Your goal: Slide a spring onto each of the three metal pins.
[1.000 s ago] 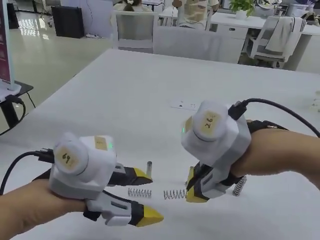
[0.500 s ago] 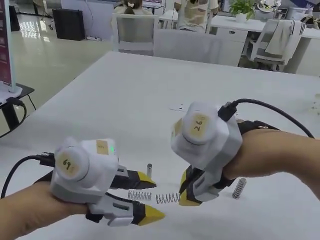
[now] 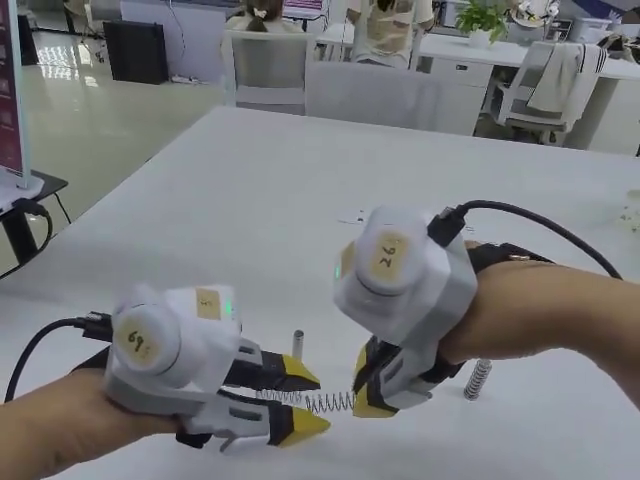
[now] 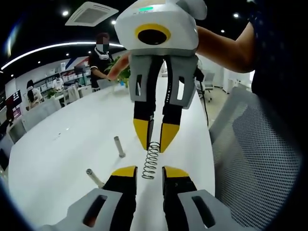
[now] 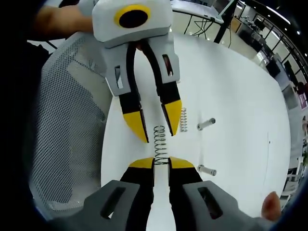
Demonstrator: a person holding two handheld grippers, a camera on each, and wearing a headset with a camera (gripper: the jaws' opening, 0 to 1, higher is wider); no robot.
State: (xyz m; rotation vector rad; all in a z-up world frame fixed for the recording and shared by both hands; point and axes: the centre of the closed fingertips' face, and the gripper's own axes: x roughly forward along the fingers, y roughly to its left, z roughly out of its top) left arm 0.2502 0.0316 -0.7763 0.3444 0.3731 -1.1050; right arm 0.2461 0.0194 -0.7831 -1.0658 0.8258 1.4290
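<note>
A thin wire spring hangs level just above the white table, and my right gripper is shut on one end of it. In the right gripper view the spring rises from my right gripper's pinched yellow tips. My left gripper is open, its jaws flanking the spring's free end. A second spring lies beside the left gripper's jaw. A third spring lies under my right forearm. One metal pin stands upright behind the jaws; two pins lie left of the spring.
A small white plate lies flat mid-table. Grey chairs and a desk stand beyond the far edge, with people seated behind. Black cables trail from both grippers. A mesh chair back is close on the near side.
My right gripper has carried the spring left and lower, toward my left gripper. The left gripper has come in so its open jaws now sit either side of the spring's free end.
</note>
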